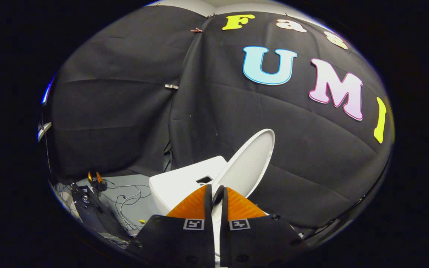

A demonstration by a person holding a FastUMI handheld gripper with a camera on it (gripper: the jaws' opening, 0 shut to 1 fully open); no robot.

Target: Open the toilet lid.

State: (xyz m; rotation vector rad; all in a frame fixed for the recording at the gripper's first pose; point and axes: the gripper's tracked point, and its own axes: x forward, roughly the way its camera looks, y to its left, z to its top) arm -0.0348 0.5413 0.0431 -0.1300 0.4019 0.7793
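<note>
The toilet lid [247, 163] is up, a white oval standing raised just ahead of the fingers and beyond them. Its long axis runs from the fingertips up and away toward the black cloth wall [125, 93], leaning to the right, and its pale inner face is turned to the camera. The rounded free end is the highest point, set against the cloth.

Left of the lid sits the white tank [184, 180], a flat top with a small dark rectangular opening near the lid's base. Lid and tank stand right next to each other.

Now the gripper [216, 191]: the two fingers are drawn close, only a thin slit between them, and the lid's lower edge runs down into that slit. Whether both fingers actually press on it, I cannot tell.

Further out, on the grey floor [132, 182] to the left, loose cables [130, 201] trail about, and a dark stand [88, 208] carries a small clamp-like piece [96, 178] on top, well apart from the toilet. Nothing of that clutter sits between the fingers and the lid.
</note>
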